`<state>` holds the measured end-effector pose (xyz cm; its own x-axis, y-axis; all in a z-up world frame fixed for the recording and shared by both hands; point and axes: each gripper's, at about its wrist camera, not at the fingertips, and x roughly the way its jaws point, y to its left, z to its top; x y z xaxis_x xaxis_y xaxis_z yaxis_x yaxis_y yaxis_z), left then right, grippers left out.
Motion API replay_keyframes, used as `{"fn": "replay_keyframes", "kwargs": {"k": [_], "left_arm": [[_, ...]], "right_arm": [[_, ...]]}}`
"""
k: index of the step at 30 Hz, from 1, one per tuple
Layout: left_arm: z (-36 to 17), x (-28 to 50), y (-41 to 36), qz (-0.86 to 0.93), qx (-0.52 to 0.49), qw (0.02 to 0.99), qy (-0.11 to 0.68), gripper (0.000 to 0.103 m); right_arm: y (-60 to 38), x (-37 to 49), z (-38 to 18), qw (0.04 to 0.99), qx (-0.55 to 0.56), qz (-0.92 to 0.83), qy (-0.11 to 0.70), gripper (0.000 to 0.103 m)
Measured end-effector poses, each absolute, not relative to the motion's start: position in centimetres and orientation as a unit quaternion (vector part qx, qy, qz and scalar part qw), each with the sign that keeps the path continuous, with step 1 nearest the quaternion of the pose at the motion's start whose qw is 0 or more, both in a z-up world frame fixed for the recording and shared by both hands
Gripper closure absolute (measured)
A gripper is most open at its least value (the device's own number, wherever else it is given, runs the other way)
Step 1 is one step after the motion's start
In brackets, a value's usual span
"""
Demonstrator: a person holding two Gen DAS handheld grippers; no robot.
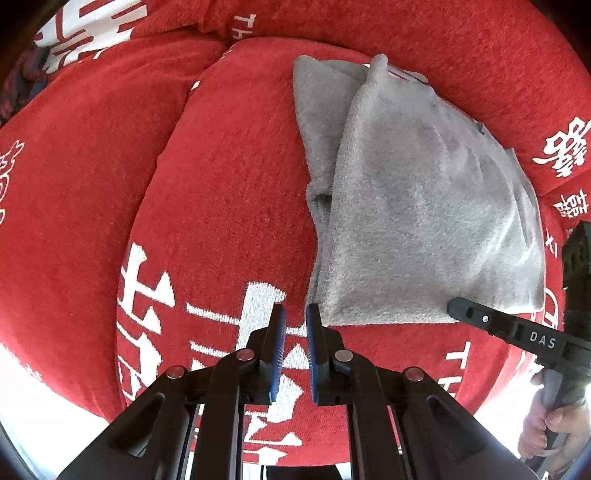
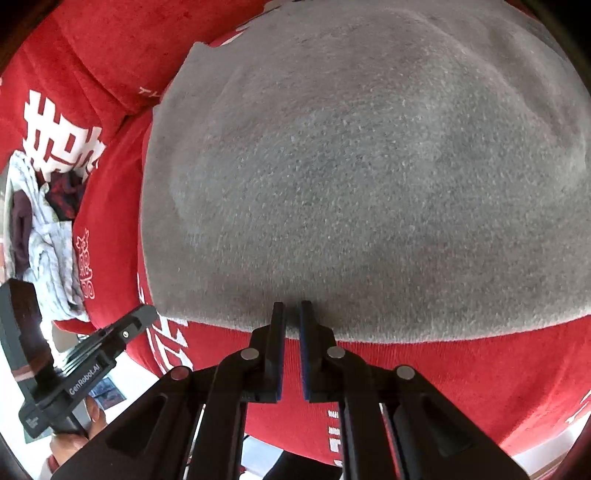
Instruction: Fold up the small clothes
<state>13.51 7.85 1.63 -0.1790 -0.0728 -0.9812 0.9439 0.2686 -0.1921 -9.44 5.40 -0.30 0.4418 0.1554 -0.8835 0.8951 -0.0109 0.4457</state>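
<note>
A grey fleece garment (image 1: 413, 206) lies folded on a red cushion (image 1: 221, 206) with white characters. In the right wrist view it (image 2: 369, 177) fills most of the frame. My left gripper (image 1: 295, 314) hovers just off the garment's near left corner, jaws a narrow gap apart and empty. My right gripper (image 2: 293, 308) sits at the garment's near edge, jaws a narrow gap apart, with nothing visibly between them. The right gripper also shows in the left wrist view (image 1: 452, 304), its tip touching the garment's near right edge. The left gripper shows in the right wrist view (image 2: 144, 314).
Red cushions with white print (image 1: 424, 33) rise behind and beside the garment. A heap of other clothes (image 2: 40, 229), white and dark, lies at the left in the right wrist view. The cushion's front edge (image 2: 424, 439) drops off close to me.
</note>
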Motion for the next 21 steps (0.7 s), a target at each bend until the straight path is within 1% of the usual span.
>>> {"fn": "replay_keyframes", "kwargs": {"k": [4,9,11,12,13,14,15,17,21], "left_arm": [[1.7,13.2,7.5,-0.467,0.37,0.54,0.594,0.092],[1.8,13.8,7.3,-0.461,0.352,0.551,0.6,0.091],[1.8,14.0,7.3,-0.461,0.351,0.553,0.599,0.091],[1.8,14.1,7.3,-0.459,0.354,0.553,0.598,0.088],[1.7,14.1,7.3,-0.456,0.358,0.554,0.598,0.052],[1.8,14.1,7.5,-0.452,0.36,0.557,0.596,0.01],[2.3,14.2,7.6,-0.451,0.356,0.572,0.586,0.005],[2.7,14.1,7.5,-0.46,0.354,0.574,0.577,0.006],[2.8,14.3,7.1,-0.452,0.352,0.579,0.579,0.005]], "right_arm": [[5.8,-10.0,-0.2,0.571,0.627,-0.324,0.42,0.095],[5.9,-9.5,0.0,0.574,0.615,-0.332,0.426,0.094],[6.1,-9.0,0.2,0.578,0.611,-0.333,0.427,0.089],[6.1,-8.6,0.3,0.58,0.608,-0.333,0.428,0.087],[6.1,-8.5,0.3,0.581,0.606,-0.333,0.429,0.084],[6.2,-8.2,0.5,0.584,0.601,-0.333,0.433,0.08],[6.2,-8.0,0.6,0.586,0.597,-0.332,0.436,0.078],[6.2,-7.5,1.1,0.593,0.585,-0.333,0.443,0.069],[6.5,-7.0,1.8,0.599,0.564,-0.339,0.456,0.065]]}}
